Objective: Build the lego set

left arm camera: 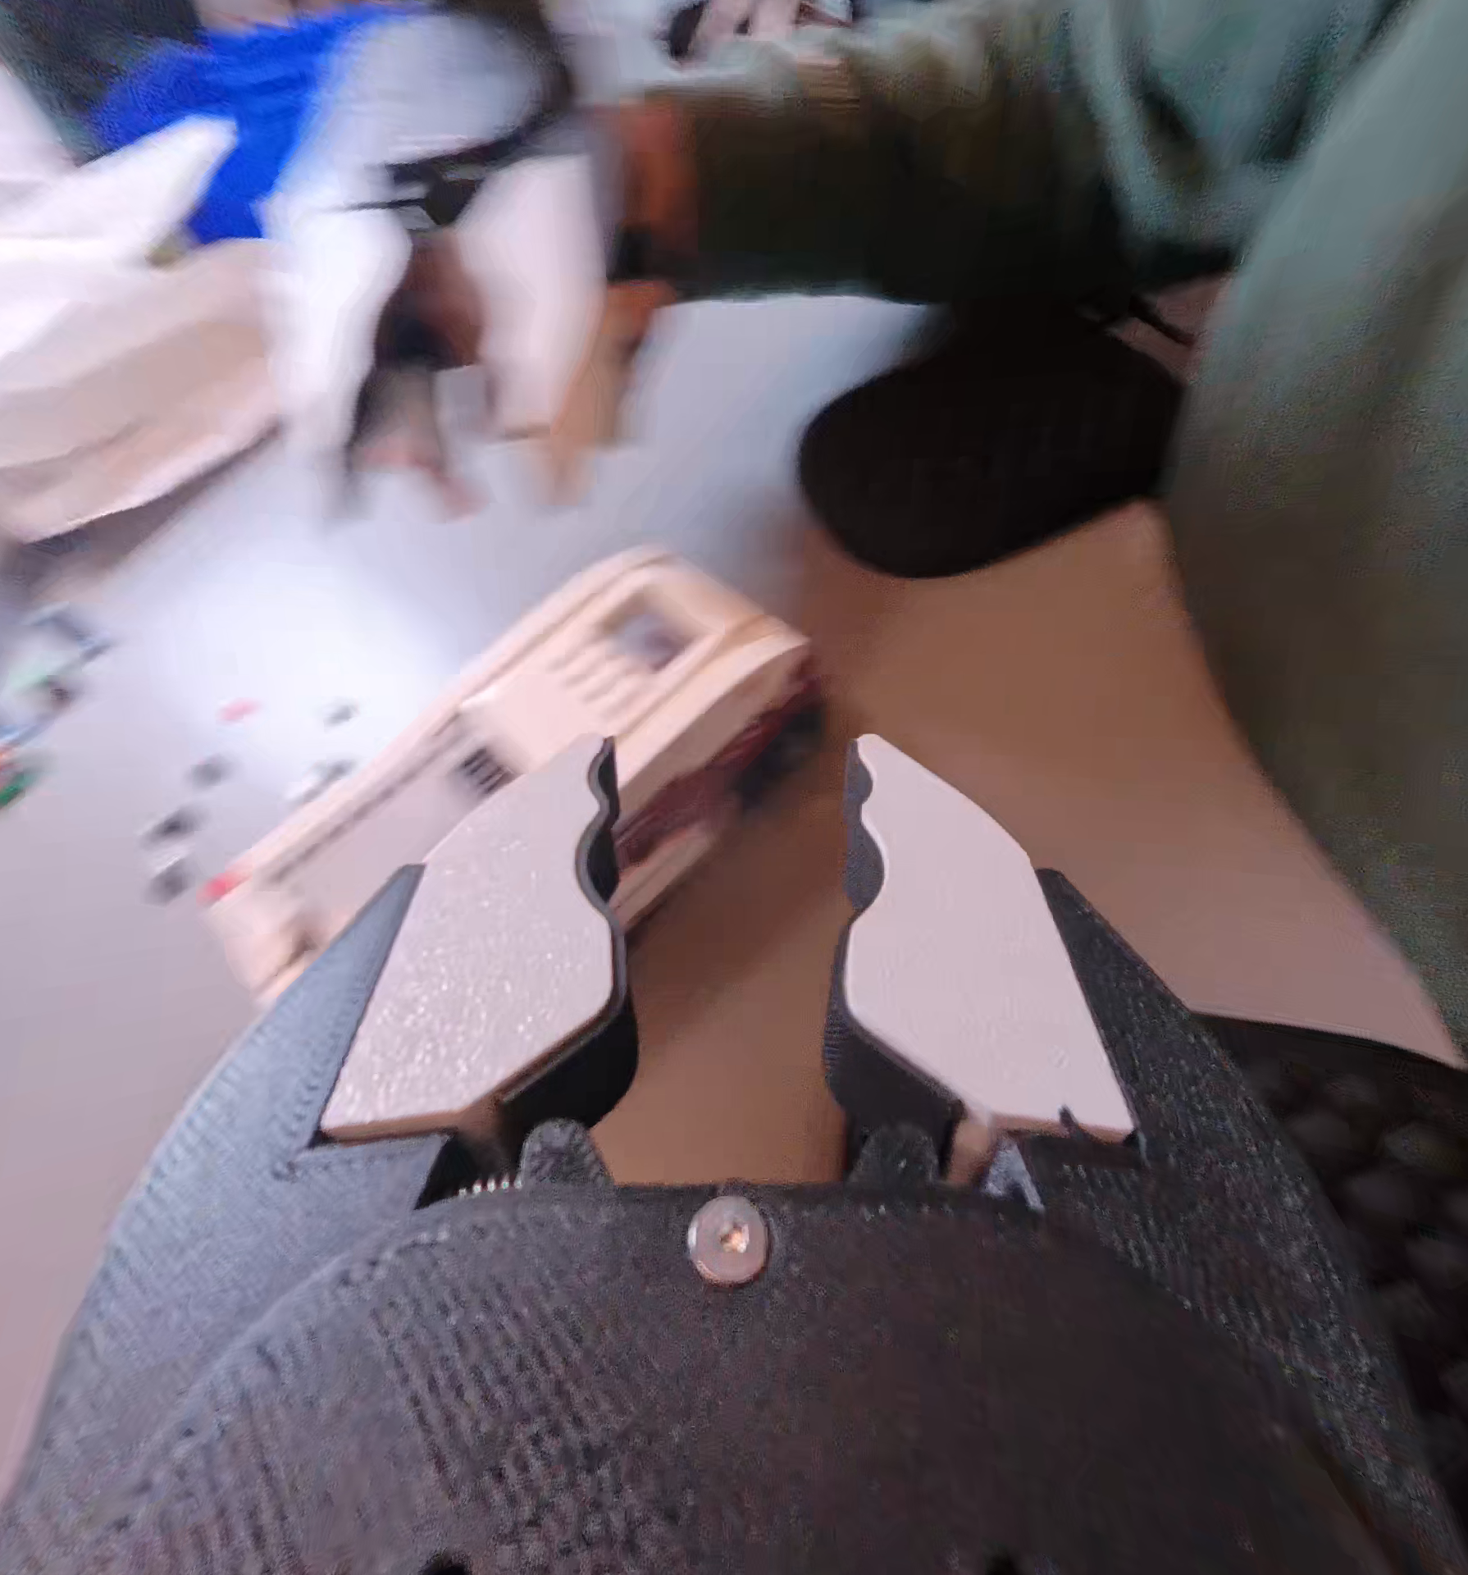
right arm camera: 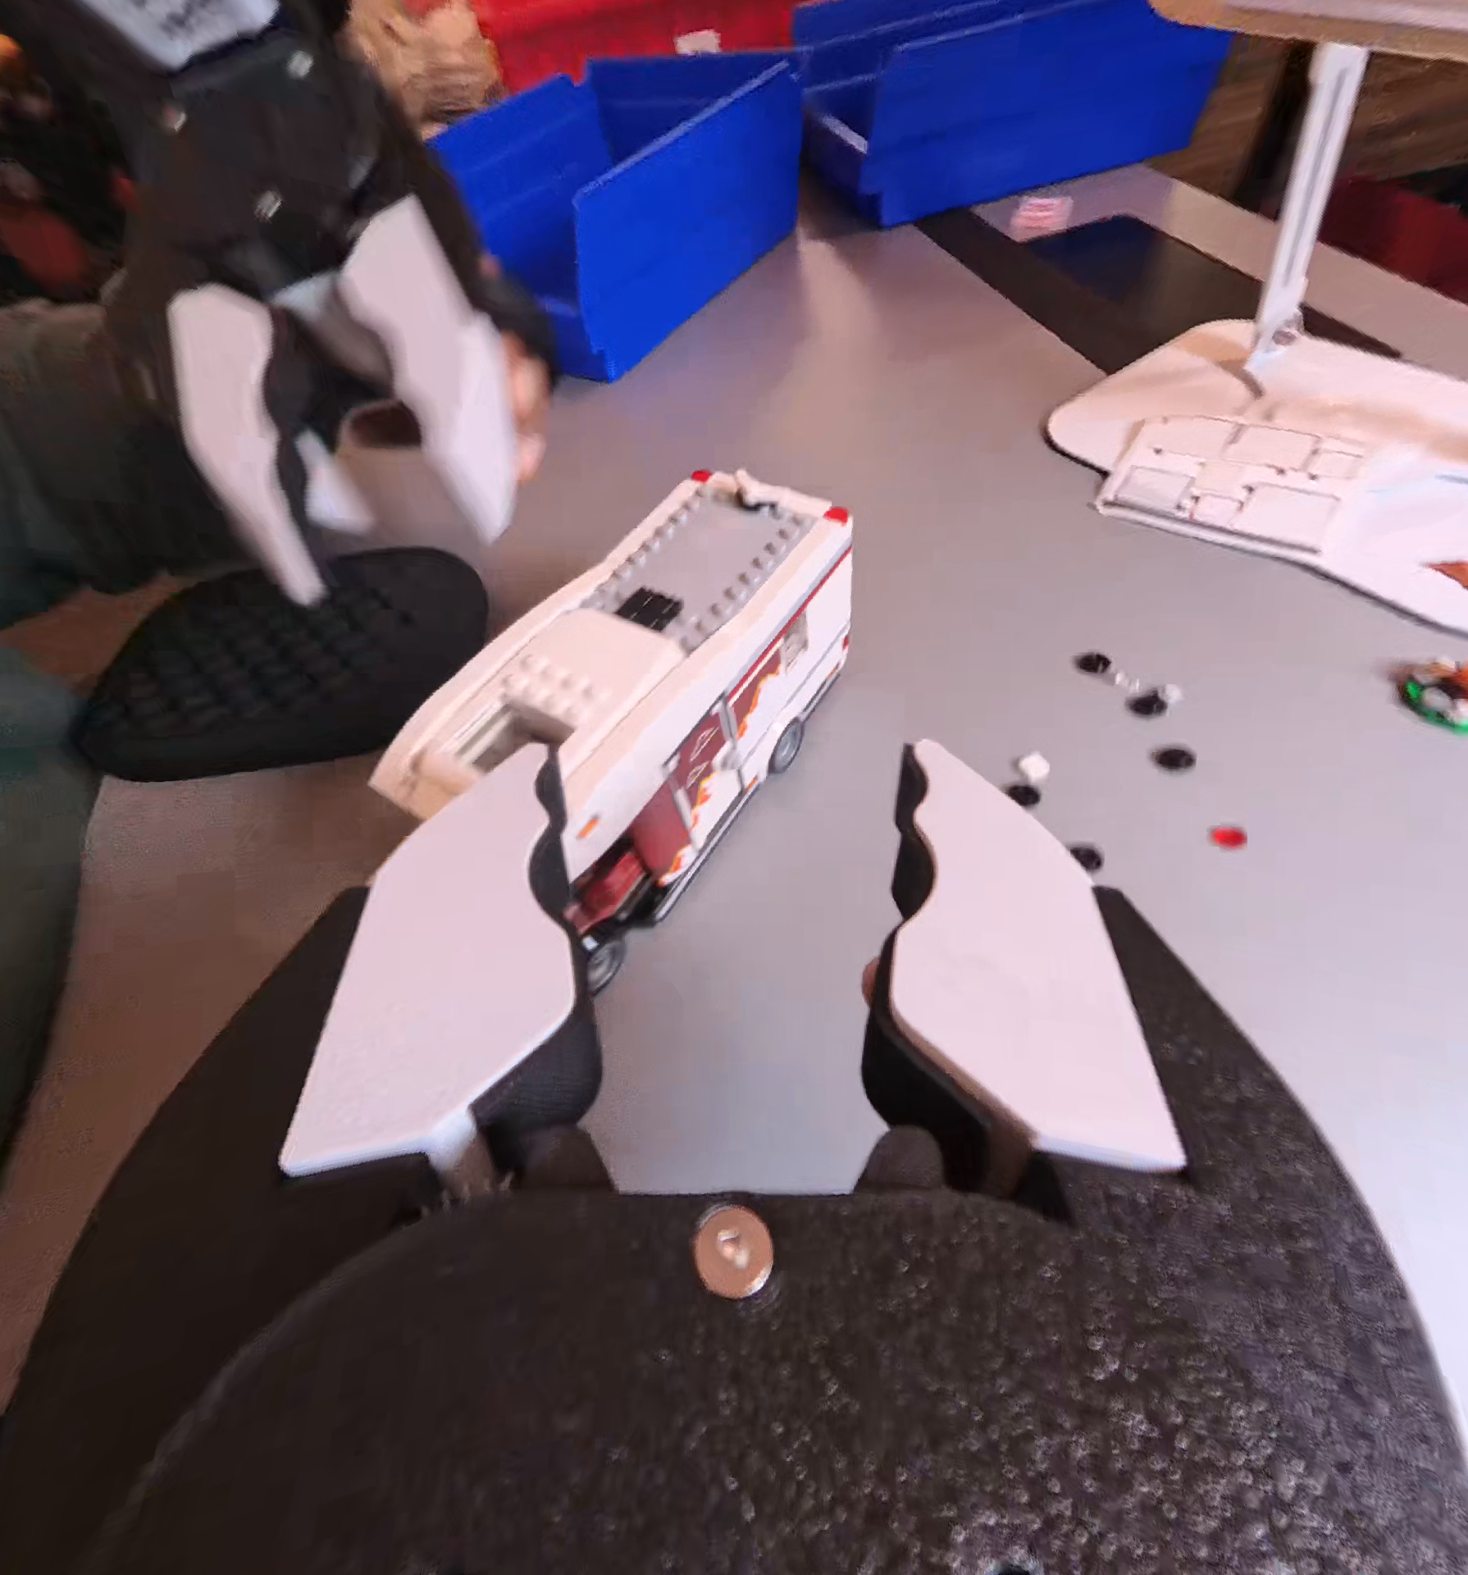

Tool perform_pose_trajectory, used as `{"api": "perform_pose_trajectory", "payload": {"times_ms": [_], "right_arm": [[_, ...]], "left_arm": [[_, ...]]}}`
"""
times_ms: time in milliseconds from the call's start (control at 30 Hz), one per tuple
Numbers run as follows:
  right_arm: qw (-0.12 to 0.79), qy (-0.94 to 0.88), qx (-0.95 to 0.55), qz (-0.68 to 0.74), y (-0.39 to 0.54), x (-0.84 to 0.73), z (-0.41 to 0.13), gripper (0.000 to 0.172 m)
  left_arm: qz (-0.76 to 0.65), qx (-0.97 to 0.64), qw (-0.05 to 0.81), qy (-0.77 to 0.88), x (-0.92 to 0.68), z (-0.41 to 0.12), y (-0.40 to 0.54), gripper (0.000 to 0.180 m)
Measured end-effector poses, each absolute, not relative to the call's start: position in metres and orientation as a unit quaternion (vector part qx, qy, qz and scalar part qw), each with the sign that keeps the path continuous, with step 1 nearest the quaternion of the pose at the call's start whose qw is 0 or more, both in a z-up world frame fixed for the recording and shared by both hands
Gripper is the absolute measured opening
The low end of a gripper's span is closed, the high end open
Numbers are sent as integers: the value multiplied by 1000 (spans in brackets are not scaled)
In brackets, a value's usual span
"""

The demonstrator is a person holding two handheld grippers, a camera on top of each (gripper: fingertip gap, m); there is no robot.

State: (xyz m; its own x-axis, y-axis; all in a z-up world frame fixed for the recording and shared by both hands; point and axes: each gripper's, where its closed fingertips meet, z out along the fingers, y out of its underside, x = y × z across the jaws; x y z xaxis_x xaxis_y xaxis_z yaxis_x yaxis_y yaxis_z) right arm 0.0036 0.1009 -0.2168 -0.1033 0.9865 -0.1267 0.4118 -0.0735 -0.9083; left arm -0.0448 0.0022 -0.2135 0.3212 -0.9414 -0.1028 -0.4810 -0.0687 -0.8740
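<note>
A white toy brick camper van [right arm camera: 671, 665] with dark red sides and flame marks stands on the grey table [right arm camera: 1012, 980], close to its left edge. My right gripper [right arm camera: 731, 767] is open and empty. The van's front end lies just beside the right gripper's left finger [right arm camera: 475, 895], with no grip on it. My left gripper [right arm camera: 398, 554] hangs open and empty in the air to the van's left, above a black mesh shoe [right arm camera: 279, 665]. The left wrist view is blurred: there the left gripper [left arm camera: 731, 750] is open, with the van [left arm camera: 594, 707] ahead of its left finger.
Blue bins [right arm camera: 679, 196] stand at the table's far side. A white lamp base [right arm camera: 1208, 383] and a white brick panel [right arm camera: 1233, 477] lie at the far right. Small black round pieces [right arm camera: 1174, 757], a red one [right arm camera: 1227, 836] and a green-orange cluster [right arm camera: 1463, 690] lie on the right. Green trouser legs [left arm camera: 1353, 597] show nearby. About 4 cm separates my left fingertips from the van [left arm camera: 594, 707]. My right wrist view [right arm camera: 554, 658] looks at it from another angle.
</note>
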Motion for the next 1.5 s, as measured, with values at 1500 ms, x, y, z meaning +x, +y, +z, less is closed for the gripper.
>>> {"api": "perform_pose_trajectory", "payload": {"times_ms": [1500], "right_arm": [[319,-747,-496,307,98,-1,-270,80]], "left_arm": [[-199,-785,414,416,-99,-288,42,105]]}}
